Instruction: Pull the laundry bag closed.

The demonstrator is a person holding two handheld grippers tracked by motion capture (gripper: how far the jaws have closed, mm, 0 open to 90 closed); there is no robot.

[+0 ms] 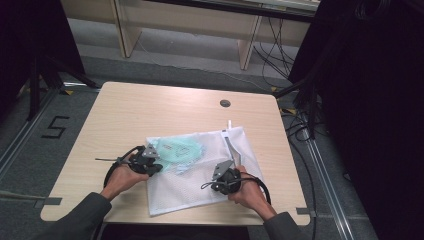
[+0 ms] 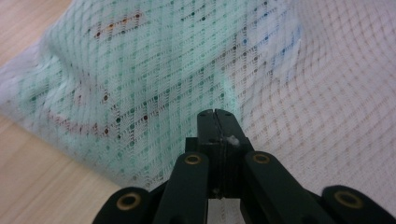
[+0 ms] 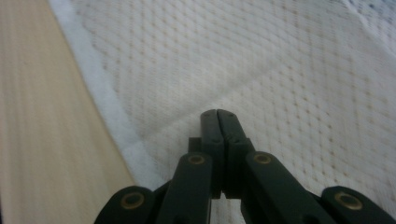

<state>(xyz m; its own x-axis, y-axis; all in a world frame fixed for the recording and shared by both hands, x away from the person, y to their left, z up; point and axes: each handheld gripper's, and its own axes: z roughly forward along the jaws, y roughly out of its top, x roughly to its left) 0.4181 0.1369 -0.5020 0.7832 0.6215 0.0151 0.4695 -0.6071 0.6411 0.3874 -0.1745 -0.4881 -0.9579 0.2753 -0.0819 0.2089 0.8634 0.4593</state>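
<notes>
Your right tool (image 3: 218, 113), pressed together on nothing, sits over the mesh bag (image 3: 261, 70); left tool (image 2: 215, 113) likewise, green cloth (image 2: 140, 70) ahead; next, spread and pinch mesh.

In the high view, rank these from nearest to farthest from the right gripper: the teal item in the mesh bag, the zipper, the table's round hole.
From the right gripper:
1. Zipper, just beyond it.
2. Teal item, to its left inside the mesh bag.
3. Round hole, near the table's far edge.
</notes>
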